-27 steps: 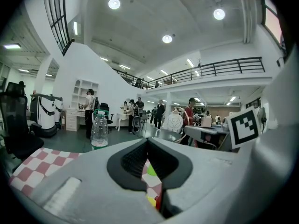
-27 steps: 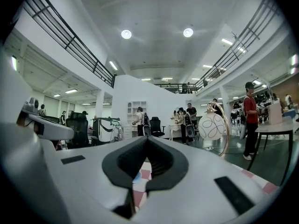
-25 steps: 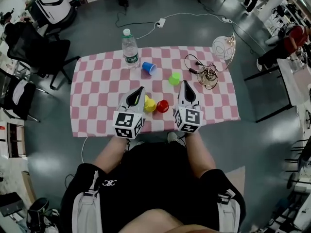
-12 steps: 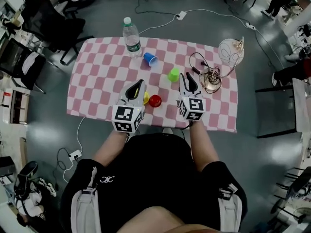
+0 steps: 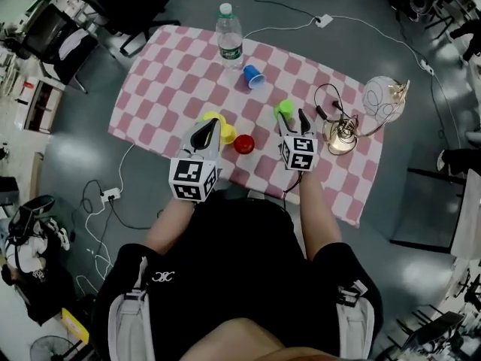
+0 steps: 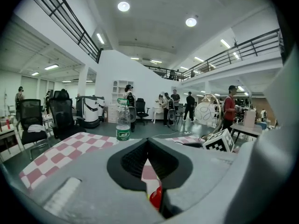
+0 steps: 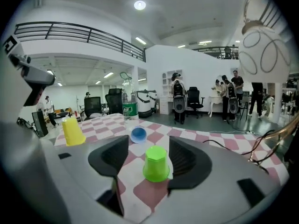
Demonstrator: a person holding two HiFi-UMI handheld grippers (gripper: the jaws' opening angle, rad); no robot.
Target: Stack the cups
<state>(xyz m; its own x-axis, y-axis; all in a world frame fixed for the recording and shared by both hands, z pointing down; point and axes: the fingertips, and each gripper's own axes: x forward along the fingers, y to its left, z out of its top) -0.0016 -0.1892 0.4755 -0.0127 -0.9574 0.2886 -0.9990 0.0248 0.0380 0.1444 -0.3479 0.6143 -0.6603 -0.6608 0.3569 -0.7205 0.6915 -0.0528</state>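
Green cup (image 7: 156,163) stands mouth-down on the checked cloth (image 5: 161,89), its long axis upright, directly between the two jaws of the right gripper (image 5: 291,119). Those jaws are opening and stand wide. The pads on either side are clear of the cup wall, so nothing is gripped. The cup sits a little forward of the pads, toward their tips, so I judge the coming move to be a short push forward and then a squeeze across its sides.

The red cup (image 5: 243,144) sits between the two grippers, nearer the left gripper (image 5: 209,126). That gripper is narrow, its tips meeting, and it holds nothing. The yellow cup (image 5: 228,134) is just beside its tip, also mouth-down. The blue cup (image 5: 253,75) lies on its side farther out, one round end facing the right gripper, with a water bottle (image 5: 229,34) beyond it.

The right arm is plainly the nearer one for the green cup. To its right a tangle of cables (image 5: 331,100) and a wire globe (image 5: 382,100) crowd the cloth, so the open room for carrying lies leftward, toward the red and yellow cups. The table's near edge runs close under both grippers.
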